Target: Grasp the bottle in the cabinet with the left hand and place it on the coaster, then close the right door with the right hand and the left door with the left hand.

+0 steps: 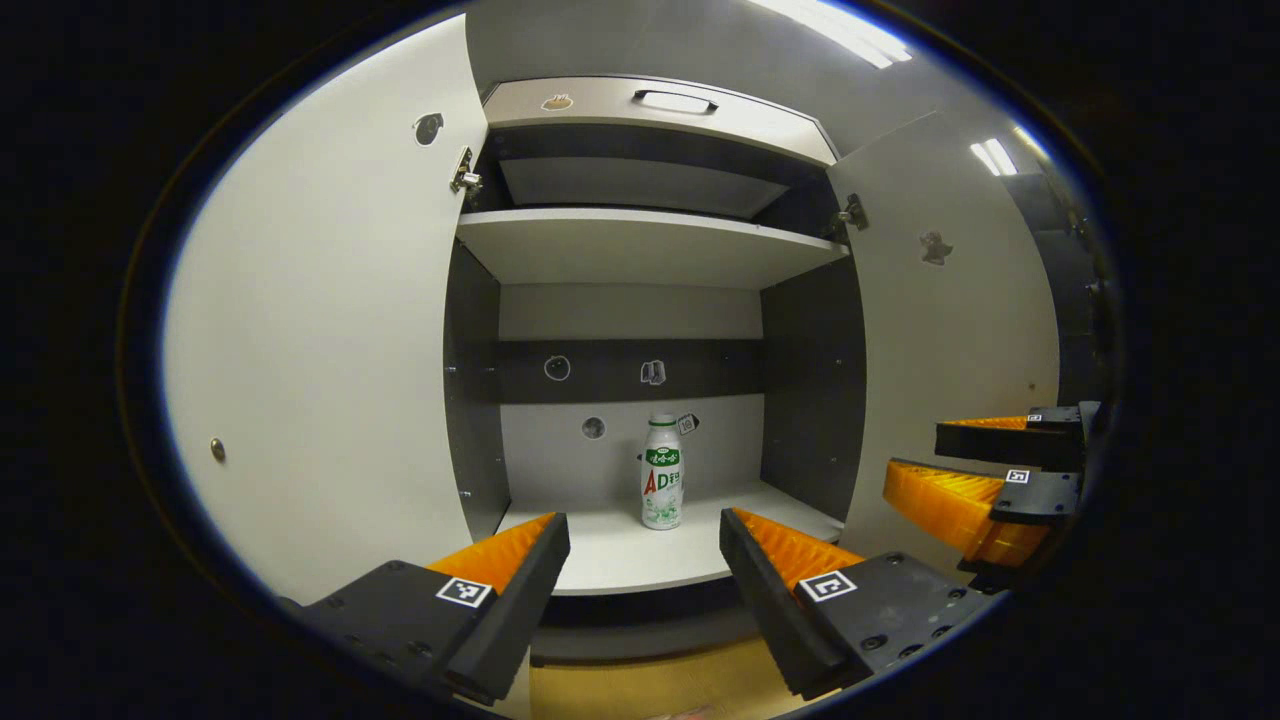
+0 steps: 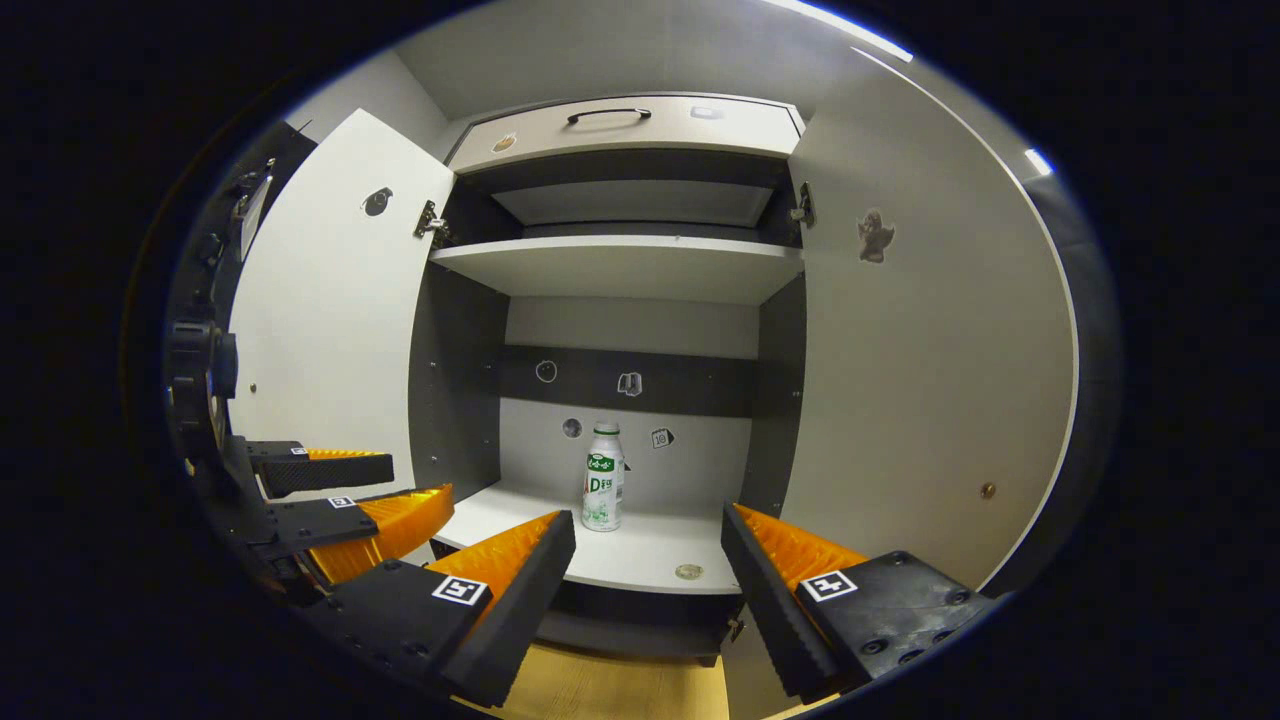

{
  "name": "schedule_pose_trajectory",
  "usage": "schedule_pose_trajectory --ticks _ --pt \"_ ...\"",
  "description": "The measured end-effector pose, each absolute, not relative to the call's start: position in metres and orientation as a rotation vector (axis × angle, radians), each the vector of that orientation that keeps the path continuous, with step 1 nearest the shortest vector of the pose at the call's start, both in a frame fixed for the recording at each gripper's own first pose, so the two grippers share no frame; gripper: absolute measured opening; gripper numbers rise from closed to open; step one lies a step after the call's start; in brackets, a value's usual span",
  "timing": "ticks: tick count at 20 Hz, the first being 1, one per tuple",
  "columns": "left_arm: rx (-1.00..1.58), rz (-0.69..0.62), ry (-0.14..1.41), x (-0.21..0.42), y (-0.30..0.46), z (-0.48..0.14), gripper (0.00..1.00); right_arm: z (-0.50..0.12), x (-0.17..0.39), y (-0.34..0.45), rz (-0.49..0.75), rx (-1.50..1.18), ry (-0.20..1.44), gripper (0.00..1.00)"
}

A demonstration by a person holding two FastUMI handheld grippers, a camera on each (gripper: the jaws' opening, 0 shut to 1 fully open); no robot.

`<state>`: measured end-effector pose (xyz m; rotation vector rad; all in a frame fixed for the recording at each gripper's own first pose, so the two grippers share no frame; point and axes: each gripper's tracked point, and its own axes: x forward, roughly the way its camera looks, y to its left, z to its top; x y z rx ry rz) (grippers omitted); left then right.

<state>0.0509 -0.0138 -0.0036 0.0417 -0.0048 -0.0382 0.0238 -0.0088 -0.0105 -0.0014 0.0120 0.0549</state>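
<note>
- My left gripper point(image 1: 645, 560) is spread wide and empty, its fingers framing the bottle point(image 1: 662, 472) at 12 o'clock, lined up for a straight reach, I judge.
- The bottle stands upright on the lower shelf point(image 1: 640, 555) of the cabinet, towards the back wall, well apart from both grippers.
- My right gripper point(image 2: 648, 560) is also wide open and holds nothing; it waits in front of the cabinet, likely because its door job comes later.
- Both doors stand open: left door point(image 1: 320, 330), right door point(image 2: 920, 350).
- The right gripper view shows a small round disc point(image 2: 688, 571) near the shelf's front edge, at 5 o'clock from the bottle; whether it is the coaster I cannot tell.
- The left gripper view catches my right gripper at 3 o'clock; the right gripper view catches my left gripper at 9 o'clock.
</note>
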Motion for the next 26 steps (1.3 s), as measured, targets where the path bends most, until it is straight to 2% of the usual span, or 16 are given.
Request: schedule_pose_trajectory --ticks 7,11,15,26 --pt "0.087 -0.022 -0.027 0.108 -0.014 0.004 0.95 -0.007 0.031 -0.008 0.126 -0.007 -0.022 0.98" --pt "0.078 -0.047 -0.036 0.139 -0.03 0.004 0.95 -0.019 0.039 0.001 0.207 -0.008 -0.003 0.98" --pt "0.041 -0.081 -0.041 0.169 -0.044 -0.001 0.95 -0.03 0.052 -0.008 0.215 -0.041 0.008 0.97" --pt "0.044 -0.058 0.012 0.251 -0.044 -0.031 0.95 -0.065 0.101 -0.008 0.28 -0.039 0.04 0.98"
